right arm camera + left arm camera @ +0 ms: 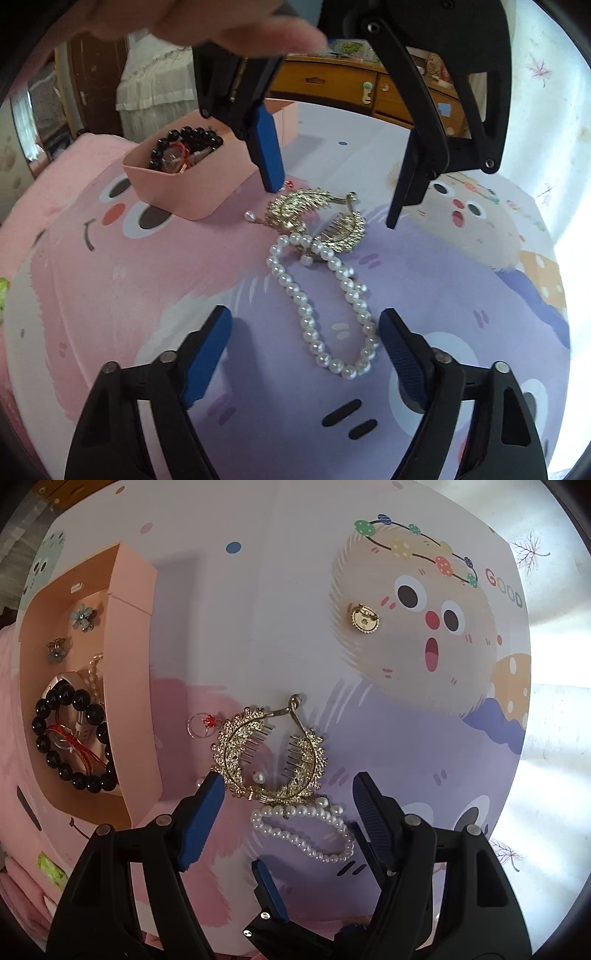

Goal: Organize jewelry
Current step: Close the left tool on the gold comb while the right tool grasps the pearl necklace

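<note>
A gold hair comb clip point(271, 755) lies on the cartoon-print cloth, with a white pearl bracelet point(306, 830) touching its near side. My left gripper point(288, 786) is open and hovers just above the clip, one finger on each side; it also shows from the right wrist view point(332, 206) above the clip point(317, 218). My right gripper point(303, 332) is open and empty, its fingers on either side of the near end of the pearl bracelet point(325, 306). A pink box point(92, 686) at the left holds a black bead bracelet point(74, 734), flower earrings point(83, 616) and other pieces.
A small ring with a red charm point(201, 725) lies left of the clip. A round gold brooch point(364, 618) lies farther off on the cloth. The pink box point(192, 170) stands beyond the clip in the right wrist view. A wooden dresser point(354, 88) is behind.
</note>
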Available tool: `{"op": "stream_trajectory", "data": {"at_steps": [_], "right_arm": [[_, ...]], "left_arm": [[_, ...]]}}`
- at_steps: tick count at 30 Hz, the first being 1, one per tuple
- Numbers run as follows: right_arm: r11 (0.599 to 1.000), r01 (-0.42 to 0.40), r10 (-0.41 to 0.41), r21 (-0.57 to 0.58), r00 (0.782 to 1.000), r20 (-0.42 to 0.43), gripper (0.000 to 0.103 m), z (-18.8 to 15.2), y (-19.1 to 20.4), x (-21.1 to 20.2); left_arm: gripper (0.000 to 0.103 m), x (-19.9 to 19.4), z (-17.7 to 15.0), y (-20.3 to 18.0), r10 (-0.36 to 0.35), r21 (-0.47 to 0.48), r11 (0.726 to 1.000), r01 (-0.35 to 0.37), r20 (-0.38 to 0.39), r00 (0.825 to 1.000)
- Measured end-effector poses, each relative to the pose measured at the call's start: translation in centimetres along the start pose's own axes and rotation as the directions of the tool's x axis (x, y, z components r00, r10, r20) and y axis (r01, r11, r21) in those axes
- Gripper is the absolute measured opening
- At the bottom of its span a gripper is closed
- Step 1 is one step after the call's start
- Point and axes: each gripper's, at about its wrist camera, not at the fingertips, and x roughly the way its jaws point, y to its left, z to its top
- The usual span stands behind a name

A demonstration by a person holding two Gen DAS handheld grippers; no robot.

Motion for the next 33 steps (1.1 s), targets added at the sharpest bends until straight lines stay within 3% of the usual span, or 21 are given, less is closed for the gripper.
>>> {"op": "stream_trajectory", "data": {"at_steps": [3,9,14,21,33], "right_arm": [[1.0,0.007,-0.007,0.014,1.0,0.005,0.04,0.2,-0.5,0.0],[1.0,0.018,-0.018,-0.005,1.0,-0.023,0.017,-0.6,-1.4,-1.1],[0.999,0.038,-0.038,-0.008,0.998,-0.055,0.016,-2.4,-2.3,-3.0],[0.997,0.068,-0.065,0.024,0.992,-0.105,0.016,-4.2,-3.4,-4.6],[0.996,0.079,-0.072,0.05,0.989,-0.127,0.016,-4.7,-3.7,-5.2]], "left_arm": [[0.069,1.1,0.7,-0.3,0.028,-0.007,1.0,-0.029,-0.021,0.999],[0.069,1.5,1.4,-1.3,0.094,0.0,0.996,-0.094,-0.01,0.996],[0.069,1.8,1.4,-3.1,0.128,0.027,0.991,-0.128,-0.014,0.992],[0.07,1.5,0.5,-5.4,0.252,0.054,0.966,-0.254,0.042,0.967],[0.074,1.5,1.1,-6.5,0.195,0.04,0.98,-0.196,0.036,0.98]]}}
